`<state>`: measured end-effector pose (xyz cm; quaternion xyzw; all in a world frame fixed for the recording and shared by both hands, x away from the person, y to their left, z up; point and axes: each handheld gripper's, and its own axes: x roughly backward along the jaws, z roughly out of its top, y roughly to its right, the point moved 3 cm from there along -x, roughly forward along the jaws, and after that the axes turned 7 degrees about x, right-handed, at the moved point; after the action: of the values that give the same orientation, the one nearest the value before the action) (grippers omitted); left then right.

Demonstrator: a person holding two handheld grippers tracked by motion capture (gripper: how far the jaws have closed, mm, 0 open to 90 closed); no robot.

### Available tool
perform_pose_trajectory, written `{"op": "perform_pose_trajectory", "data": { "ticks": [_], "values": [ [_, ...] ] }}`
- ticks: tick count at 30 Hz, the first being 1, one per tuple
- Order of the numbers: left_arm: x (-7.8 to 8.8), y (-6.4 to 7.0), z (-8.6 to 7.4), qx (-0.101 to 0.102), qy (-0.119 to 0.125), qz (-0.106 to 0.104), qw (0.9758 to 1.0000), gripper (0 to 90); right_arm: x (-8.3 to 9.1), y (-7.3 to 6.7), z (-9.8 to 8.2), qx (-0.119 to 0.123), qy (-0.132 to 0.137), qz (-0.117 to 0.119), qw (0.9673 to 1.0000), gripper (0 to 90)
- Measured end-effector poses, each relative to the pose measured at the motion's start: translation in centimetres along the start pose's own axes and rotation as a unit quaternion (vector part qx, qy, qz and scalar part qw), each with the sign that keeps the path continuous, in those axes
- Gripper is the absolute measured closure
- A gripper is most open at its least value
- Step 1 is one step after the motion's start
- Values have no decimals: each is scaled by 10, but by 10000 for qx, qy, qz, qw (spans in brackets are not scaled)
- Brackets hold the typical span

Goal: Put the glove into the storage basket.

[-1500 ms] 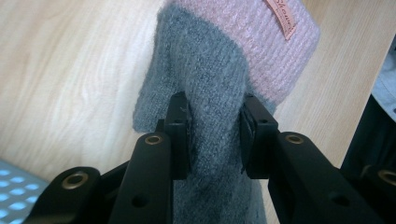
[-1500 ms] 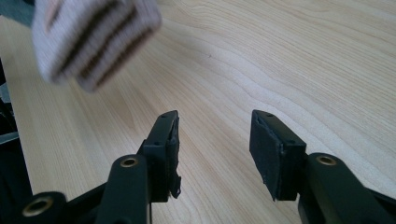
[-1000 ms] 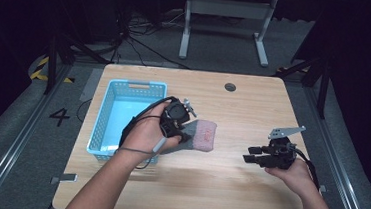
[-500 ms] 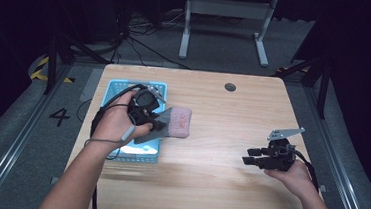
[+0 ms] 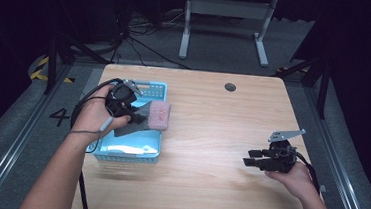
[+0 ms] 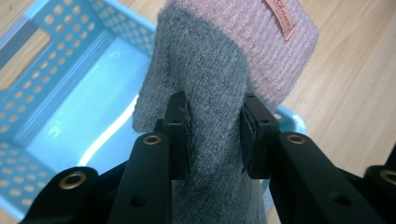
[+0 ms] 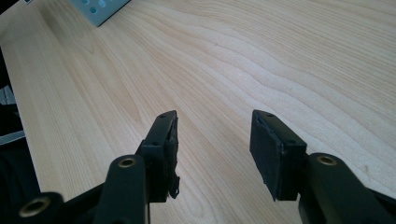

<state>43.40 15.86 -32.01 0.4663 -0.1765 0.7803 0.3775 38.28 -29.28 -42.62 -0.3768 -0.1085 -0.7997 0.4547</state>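
Observation:
A knitted grey and pink sock (image 5: 152, 116) (image 6: 219, 70) hangs over the right rim of a light blue perforated basket (image 5: 154, 88) (image 6: 56, 70) at the table's left. My left gripper (image 5: 140, 116) (image 6: 212, 135) is shut on the sock's grey part, both pads pressing into the knit. The pink cuff with a small label reaches past the basket's rim over the wood. My right gripper (image 5: 250, 158) (image 7: 214, 144) stands open near the table's right front, with only bare wood between its fingers.
The wooden table (image 5: 221, 137) has a round cable hole (image 5: 230, 87) near its far edge. A corner of the basket (image 7: 100, 8) shows far off in the right gripper view. Dark floor, cables and a metal frame (image 5: 225, 17) lie beyond the table.
My left gripper has carried the sock leftward from the middle of the table to above the basket. The right gripper has stayed where it was.

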Motion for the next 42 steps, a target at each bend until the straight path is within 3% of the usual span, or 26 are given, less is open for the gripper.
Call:
{"op": "perform_pose_trajectory", "data": {
  "ticks": [7,11,16,21,26,35,42],
  "values": [
    [-3,-15,-15,101,-124,1,9999,680,0,2,2,18,30,8,10000,518],
    [-13,-28,-21,276,-283,32,9992,681,-3,1,6,78,25,54,10000,518],
    [-30,-38,-25,351,-483,58,9982,683,-8,1,10,125,-11,128,9998,517],
    [-42,-48,-28,435,-514,-54,9977,683,-8,0,11,155,8,134,9998,515],
    [-55,-57,-31,557,-596,3,9967,682,-9,0,9,91,7,116,9999,514],
    [-77,-63,-28,398,-786,-132,9960,680,-10,-1,7,49,-23,96,9999,511],
    [-89,-64,-29,377,-947,-21,9948,675,-10,-1,6,8,-25,110,9999,509]
  ]
}}
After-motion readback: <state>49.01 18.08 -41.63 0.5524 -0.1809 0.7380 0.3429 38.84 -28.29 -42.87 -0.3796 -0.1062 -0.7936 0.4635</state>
